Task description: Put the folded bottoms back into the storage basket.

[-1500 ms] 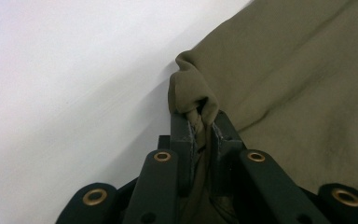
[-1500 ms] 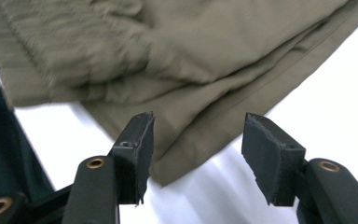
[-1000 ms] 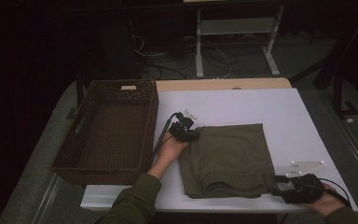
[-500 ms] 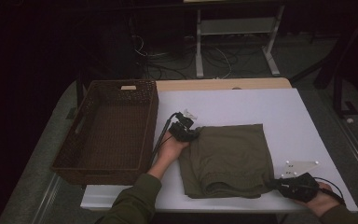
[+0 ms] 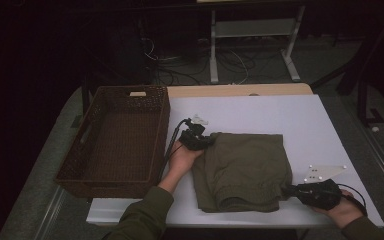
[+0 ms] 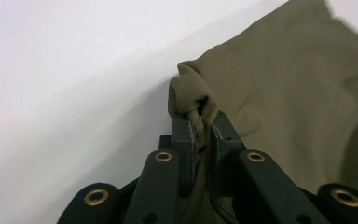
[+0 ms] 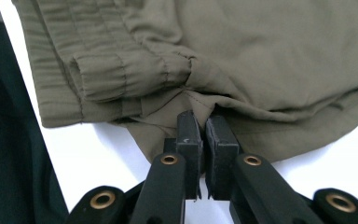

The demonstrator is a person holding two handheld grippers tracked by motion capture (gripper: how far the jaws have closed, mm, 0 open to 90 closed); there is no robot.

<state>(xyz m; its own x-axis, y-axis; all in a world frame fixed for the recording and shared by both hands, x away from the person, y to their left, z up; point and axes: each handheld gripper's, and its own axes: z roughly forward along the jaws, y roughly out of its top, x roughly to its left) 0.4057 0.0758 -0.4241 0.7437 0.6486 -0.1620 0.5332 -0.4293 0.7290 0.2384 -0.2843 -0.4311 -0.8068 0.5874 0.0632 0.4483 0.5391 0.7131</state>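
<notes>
A folded olive-green garment (image 5: 245, 170) lies on the white table (image 5: 290, 120). My left gripper (image 5: 205, 144) is at its far left corner. In the left gripper view the jaws (image 6: 201, 123) are shut on a bunched fold of the garment (image 6: 298, 93). My right gripper (image 5: 286, 190) is at the near right corner, next to the table's front edge. In the right gripper view its jaws (image 7: 203, 121) are shut, pinching the lower edge of the garment (image 7: 261, 56) beside its ribbed hem.
A brown wicker basket (image 5: 75, 175) stands at the table's left side, close to the left hand. White tabletop extends behind and to the right of the garment. Dark floor with cables and a white stand (image 5: 215, 55) lies beyond the table.
My right gripper has edged a little left, onto the garment's near right corner. The left gripper and the garment have stayed put.
</notes>
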